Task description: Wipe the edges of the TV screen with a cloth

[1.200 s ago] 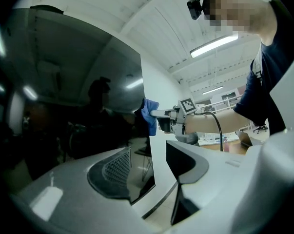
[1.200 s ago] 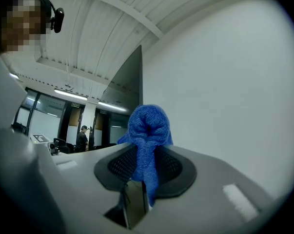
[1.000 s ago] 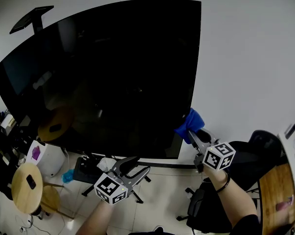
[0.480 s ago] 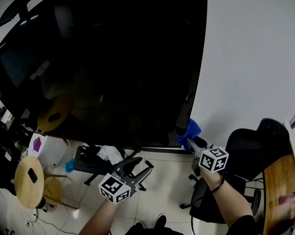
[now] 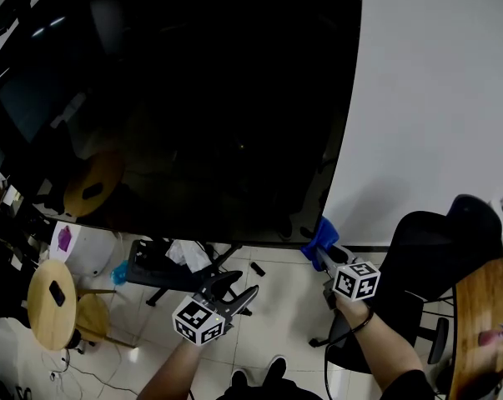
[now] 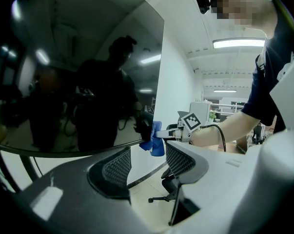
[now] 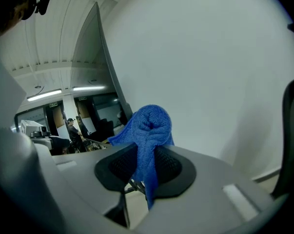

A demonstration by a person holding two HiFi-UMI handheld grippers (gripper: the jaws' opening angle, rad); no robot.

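The big black TV screen [image 5: 193, 98] fills the upper left of the head view. A blue cloth [image 5: 320, 233] is bunched at its lower right corner and touches the bottom of its right edge. My right gripper [image 5: 324, 252] is shut on this cloth and points up at the corner. In the right gripper view the cloth [image 7: 147, 126] bulges out between the pads [image 7: 122, 165], with the TV's edge [image 7: 100, 67] behind. My left gripper [image 5: 234, 292] hangs lower, below the screen, open and holding nothing. In the left gripper view, the cloth [image 6: 154, 139] sits past its jaws at the screen's corner [image 6: 137, 130].
A black office chair [image 5: 435, 257] stands right of my right arm, by a wooden table [image 5: 480, 323]. Round wooden stools [image 5: 51, 302] sit at the lower left. A black stand base [image 5: 163, 269] lies on the tiled floor under the TV. The white wall [image 5: 435, 98] is right of the screen.
Both grippers have dropped lower. The cloth has slid down the TV's right edge and now sits at the bottom right corner. The left gripper stayed open.
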